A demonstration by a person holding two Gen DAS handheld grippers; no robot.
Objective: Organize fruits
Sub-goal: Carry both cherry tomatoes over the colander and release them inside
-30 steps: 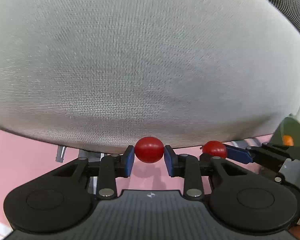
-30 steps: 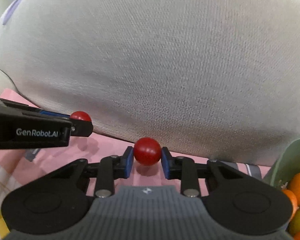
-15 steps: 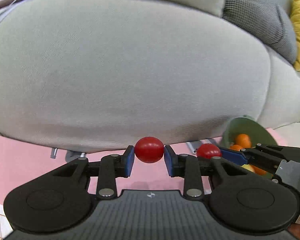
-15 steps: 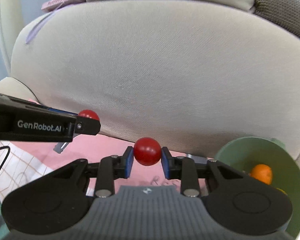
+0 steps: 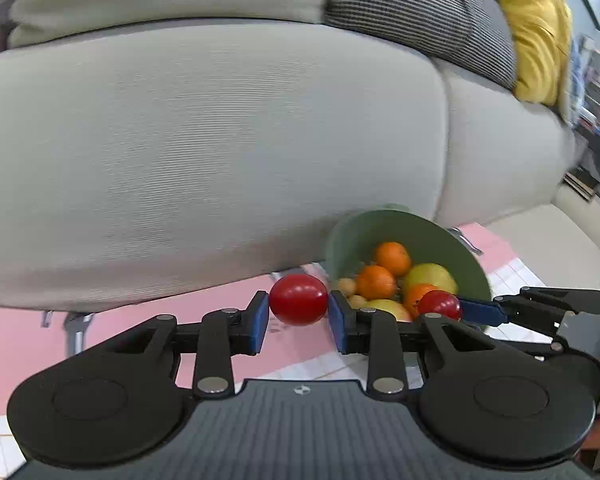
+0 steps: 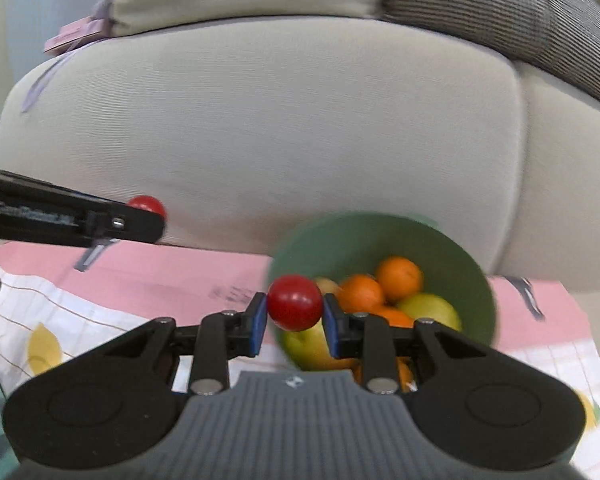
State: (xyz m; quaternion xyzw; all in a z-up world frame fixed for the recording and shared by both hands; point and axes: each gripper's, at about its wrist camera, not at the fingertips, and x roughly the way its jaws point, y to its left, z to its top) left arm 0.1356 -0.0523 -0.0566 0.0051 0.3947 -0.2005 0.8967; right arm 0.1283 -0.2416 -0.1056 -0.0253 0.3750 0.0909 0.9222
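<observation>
pink patterned cloth [image 6: 180, 276], beige sofa [image 5: 220, 140] behind, yellow cushion [image 5: 536, 32]

**Colours and patterns**

The left tomato [image 5: 298, 299] is glossy red, and so is the right tomato [image 6: 295, 302]. The pads [image 5: 260, 322] gripping them are blue, on black gripper bodies with a ribbed dark grey base. The bowl [image 6: 380, 236] is pale sage green; the oranges [image 6: 399, 278] in it are bright orange and the apple [image 6: 430, 310] yellow-green. The cloth [image 6: 160, 276] is pink along its far band, then white with a thin tan grid and yellow lemon prints. The sofa [image 5: 220, 152] is light greyish beige with a fine weave. One cushion [image 5: 416, 12] is a black-and-white small check, another cushion [image 5: 536, 28] mustard yellow. A tag [image 6: 74, 34] on the sofa is pale pink.
</observation>
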